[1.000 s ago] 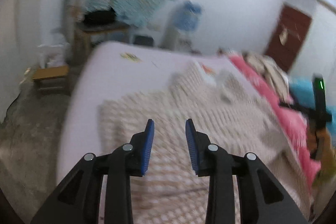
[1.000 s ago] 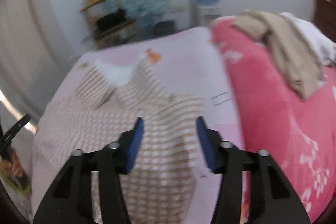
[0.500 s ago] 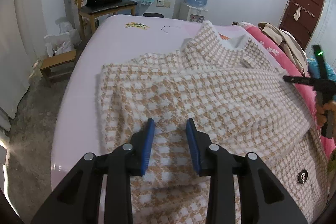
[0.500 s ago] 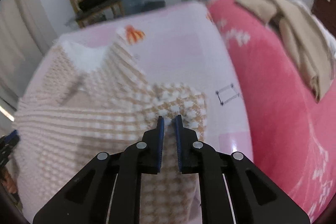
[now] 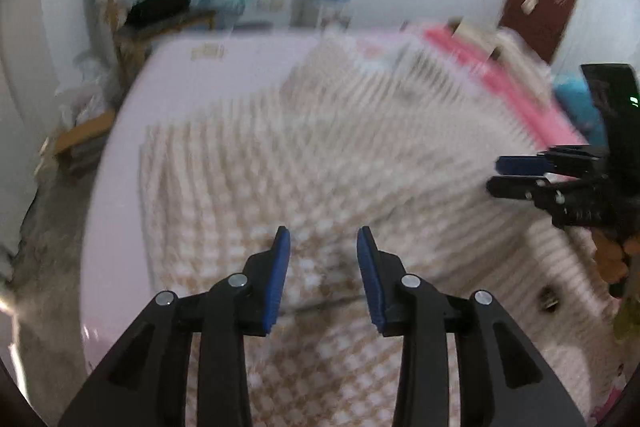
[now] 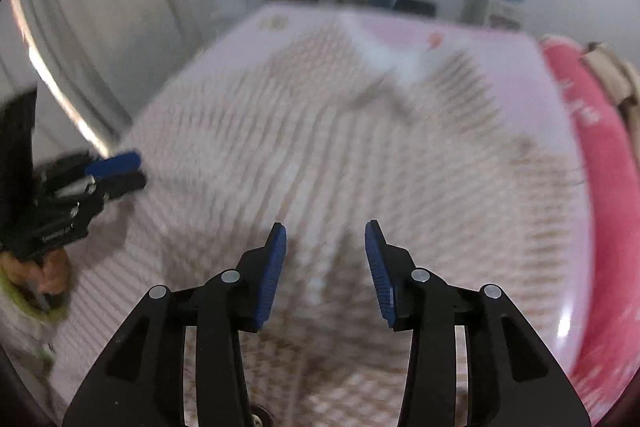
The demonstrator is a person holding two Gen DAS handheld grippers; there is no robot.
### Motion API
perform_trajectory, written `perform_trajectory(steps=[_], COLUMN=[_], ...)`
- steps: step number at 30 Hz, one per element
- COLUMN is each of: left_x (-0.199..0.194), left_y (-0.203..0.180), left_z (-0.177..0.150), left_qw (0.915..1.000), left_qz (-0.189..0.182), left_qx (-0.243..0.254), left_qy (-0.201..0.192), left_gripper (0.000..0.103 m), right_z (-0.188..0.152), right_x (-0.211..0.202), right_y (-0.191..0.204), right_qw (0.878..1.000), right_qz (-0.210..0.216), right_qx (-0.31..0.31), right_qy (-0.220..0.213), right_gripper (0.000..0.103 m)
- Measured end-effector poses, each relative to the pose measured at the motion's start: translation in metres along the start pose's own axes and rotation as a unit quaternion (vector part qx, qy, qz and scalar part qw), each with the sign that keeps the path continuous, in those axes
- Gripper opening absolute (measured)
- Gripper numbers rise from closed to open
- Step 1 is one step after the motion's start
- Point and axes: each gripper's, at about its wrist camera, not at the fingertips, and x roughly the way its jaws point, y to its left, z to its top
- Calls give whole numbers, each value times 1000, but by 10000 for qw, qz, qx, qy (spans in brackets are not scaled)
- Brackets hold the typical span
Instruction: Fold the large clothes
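Hovering empty with jaws apart, my left gripper (image 5: 323, 247) and right gripper (image 6: 325, 243) risk rumpling the beige-and-white checked woolly coat (image 5: 304, 163) at mid-frame if I pinch one layer.

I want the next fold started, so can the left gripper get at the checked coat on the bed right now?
Probably yes: the left gripper is open right over the checked coat, nothing lying between them.
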Motion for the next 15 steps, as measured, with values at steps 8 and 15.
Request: perform_trajectory(steps=[8, 15], left_x=[-25, 8], left_y=[2, 18], left_z=[10, 11], left_qw=[9986, 9993], left_qz=[-29, 300], left_qx=[-15, -199], left_qy=[-524, -36], left_gripper=[34, 35], right_z=[24, 17], right_x=[-23, 12], right_y=[29, 57], right_qw=[9984, 9991], right_qz=[246, -92], right_qx=[120, -328], right_qy=[-486, -260], right_gripper=[41, 42])
